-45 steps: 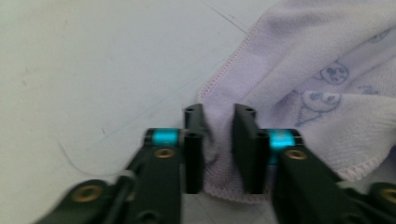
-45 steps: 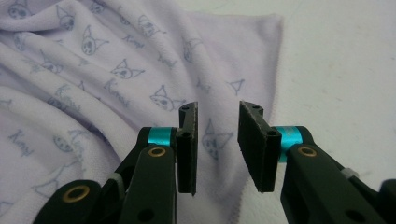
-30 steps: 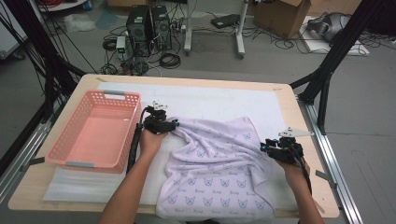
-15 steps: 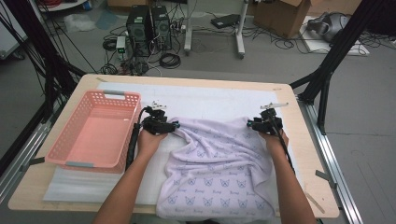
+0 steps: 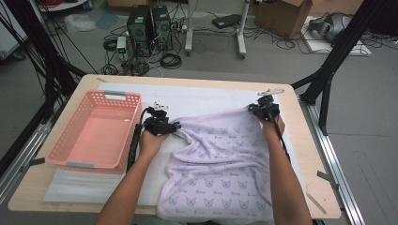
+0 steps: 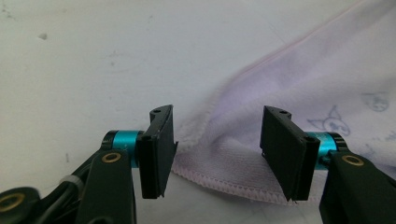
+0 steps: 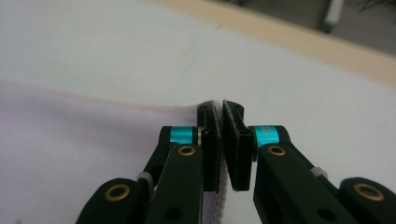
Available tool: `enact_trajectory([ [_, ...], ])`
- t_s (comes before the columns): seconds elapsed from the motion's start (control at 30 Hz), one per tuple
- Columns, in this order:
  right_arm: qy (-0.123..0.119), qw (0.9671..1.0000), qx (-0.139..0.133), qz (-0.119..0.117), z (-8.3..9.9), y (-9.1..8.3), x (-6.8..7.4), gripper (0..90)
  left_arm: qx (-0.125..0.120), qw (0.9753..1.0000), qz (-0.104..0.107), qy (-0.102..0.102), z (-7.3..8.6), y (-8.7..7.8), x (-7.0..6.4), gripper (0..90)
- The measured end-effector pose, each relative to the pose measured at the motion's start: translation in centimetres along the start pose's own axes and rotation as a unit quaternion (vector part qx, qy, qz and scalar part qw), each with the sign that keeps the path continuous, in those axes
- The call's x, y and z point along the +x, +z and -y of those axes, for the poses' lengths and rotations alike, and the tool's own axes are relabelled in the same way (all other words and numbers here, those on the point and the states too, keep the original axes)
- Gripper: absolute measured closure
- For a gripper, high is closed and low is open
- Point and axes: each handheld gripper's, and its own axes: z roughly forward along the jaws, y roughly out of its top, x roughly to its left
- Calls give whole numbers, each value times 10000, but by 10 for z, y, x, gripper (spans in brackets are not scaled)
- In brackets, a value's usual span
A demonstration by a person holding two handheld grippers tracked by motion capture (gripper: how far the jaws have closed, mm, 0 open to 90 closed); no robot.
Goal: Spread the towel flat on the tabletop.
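Judging by its folds and deep wrinkles, the lilac towel (image 5: 220, 168) is taken to be light, soft and quite limp (a terry-like cloth with a stitched hem), so it will sag and drag rather than keep any shape; it is best taken at a hemmed corner, where the doubled edge gives the jaws something to bite.

At about 9 o'clock on the bench (image 5: 309, 154) a pink basket (image 5: 96, 133) is seen, well apart from the cloth. Just beside it, toward the centre, the left gripper (image 5: 174, 126) is held low over the white mat (image 5: 202, 101) with its jaws spread wide; in the left gripper view a bunched corner of the towel (image 6: 224, 154) lies between them, its hem (image 6: 219, 183) running across beneath, and nothing is yet pinched.

Across the middle, from 12 down to 6 o'clock, the towel is spread, rumpled near its left corner and hanging over the near edge of the bench.

At roughly 2 o'clock the right gripper (image 5: 264, 108) is found at the far right corner. In the right gripper view its jaws are nearly closed on the towel's edge (image 7: 218, 122), with the hem leading off toward 9 o'clock.
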Motion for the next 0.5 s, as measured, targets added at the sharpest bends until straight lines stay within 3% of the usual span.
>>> enact_trajectory([
  [0.07, 198, 9980, -438, 401, -2, -7, -7, 855, -30, 10000, 42, -31, -1, 0, -3, 442],
  [0.13, 586, 9941, -704, 587, -1, -13, -14, 843, 16, 10000, 90, -22, -1, 1, -5, 444],
  [0.2, 633, 9945, -538, 640, 2, -11, -17, 776, 75, 9999, 101, 49, -1, 2, -8, 448],
  [0.3, 494, 9960, -239, 702, 6, -10, -17, 652, 67, 9997, 222, -37, 0, 6, -13, 431],
  [0.4, 726, 9959, -245, 484, 10, -18, -23, 612, 80, 9996, 260, -27, 1, 14, -19, 407],
  [0.5, 749, 9965, -247, 279, 14, -27, -25, 605, 153, 9996, 242, 56, 3, 23, -26, 405],
])
